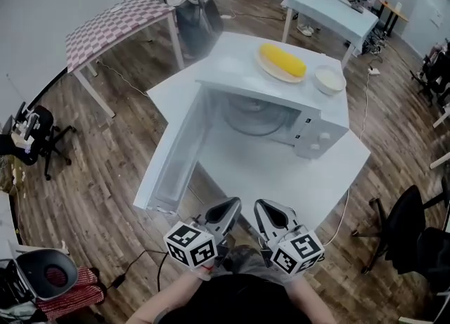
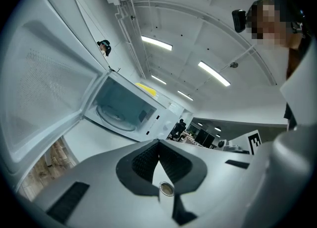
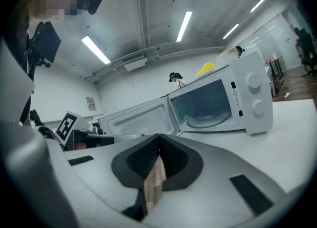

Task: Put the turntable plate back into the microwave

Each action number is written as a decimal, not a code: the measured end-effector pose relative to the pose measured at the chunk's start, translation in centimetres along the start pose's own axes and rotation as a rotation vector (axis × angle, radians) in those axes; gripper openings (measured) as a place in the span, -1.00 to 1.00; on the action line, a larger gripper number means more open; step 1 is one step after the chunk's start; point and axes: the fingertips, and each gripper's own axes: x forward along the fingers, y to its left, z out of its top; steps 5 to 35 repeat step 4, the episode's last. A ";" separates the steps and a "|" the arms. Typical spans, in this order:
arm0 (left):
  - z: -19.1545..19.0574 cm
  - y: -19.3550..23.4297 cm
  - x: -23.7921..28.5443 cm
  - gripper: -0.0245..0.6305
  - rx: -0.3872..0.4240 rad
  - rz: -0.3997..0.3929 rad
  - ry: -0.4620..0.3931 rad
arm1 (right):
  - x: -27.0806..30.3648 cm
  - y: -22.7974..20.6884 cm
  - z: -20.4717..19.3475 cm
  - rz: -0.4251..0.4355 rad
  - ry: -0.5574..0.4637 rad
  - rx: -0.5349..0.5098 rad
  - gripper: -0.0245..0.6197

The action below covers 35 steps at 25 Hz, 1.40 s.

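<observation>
The turntable plate (image 1: 254, 117) lies flat inside the open microwave (image 1: 320, 131) on the white worktop (image 1: 281, 175), with the door (image 1: 172, 154) swung wide. Well apart from it, at the worktop's near edge, the left claw (image 1: 230, 208) and the right claw (image 1: 262, 210) sit side by side. Each has its jaws pressed together, gripping nothing.
</observation>
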 end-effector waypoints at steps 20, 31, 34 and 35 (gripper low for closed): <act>1.1 0.5 -1.0 -0.89 0.008 -0.021 0.005 | 0.9 1.0 0.8 -0.033 -0.014 -0.039 -0.86; 1.1 0.5 -1.0 -0.89 0.008 -0.021 0.005 | 0.9 1.0 0.8 -0.033 -0.014 -0.039 -0.86; 1.1 0.5 -1.0 -0.89 0.008 -0.021 0.005 | 0.9 1.0 0.8 -0.033 -0.014 -0.039 -0.86; 1.1 0.5 -1.0 -0.89 0.008 -0.021 0.005 | 0.9 1.0 0.8 -0.033 -0.014 -0.039 -0.86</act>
